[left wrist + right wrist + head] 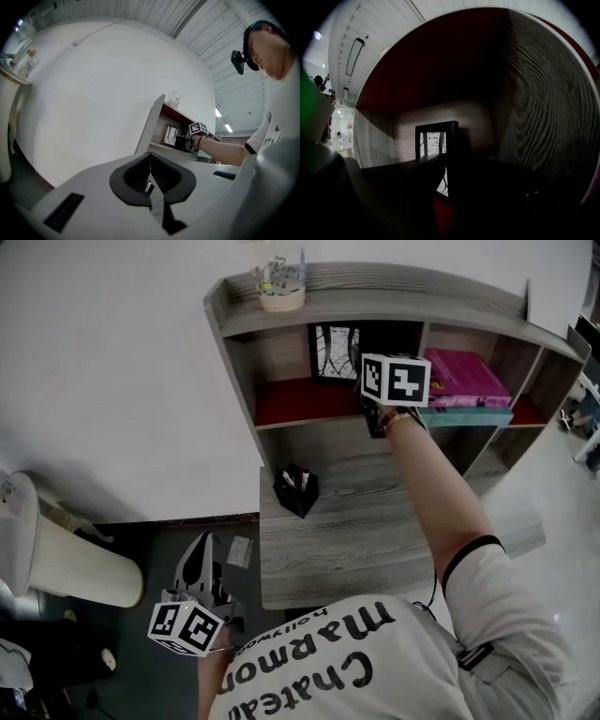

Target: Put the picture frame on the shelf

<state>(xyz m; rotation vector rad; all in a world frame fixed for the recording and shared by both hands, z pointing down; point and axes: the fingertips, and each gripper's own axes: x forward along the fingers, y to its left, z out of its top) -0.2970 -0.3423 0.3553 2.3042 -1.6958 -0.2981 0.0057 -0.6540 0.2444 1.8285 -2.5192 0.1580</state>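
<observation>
One black-rimmed picture frame (436, 136) stands upright; right gripper (447, 163) fingers apart, left gripper (150, 157) fingers together.

An office, I'd say: ahead of the jaws of my left gripper (150, 161), a grey desk-and-shelf unit (375, 521) with books (464, 376) and a pen holder (296, 488), white wall (112, 362), strip ceiling lights (228, 127).

The person's shirt (375, 667) reads, upside down, "Chatea", "Marmon" and, smaller, "hollywoo".

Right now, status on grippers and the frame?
Left gripper shut, empty. Right gripper at picture frame, grip unclear. Frame upright, left bay of shelf. Nothing blocking.
</observation>
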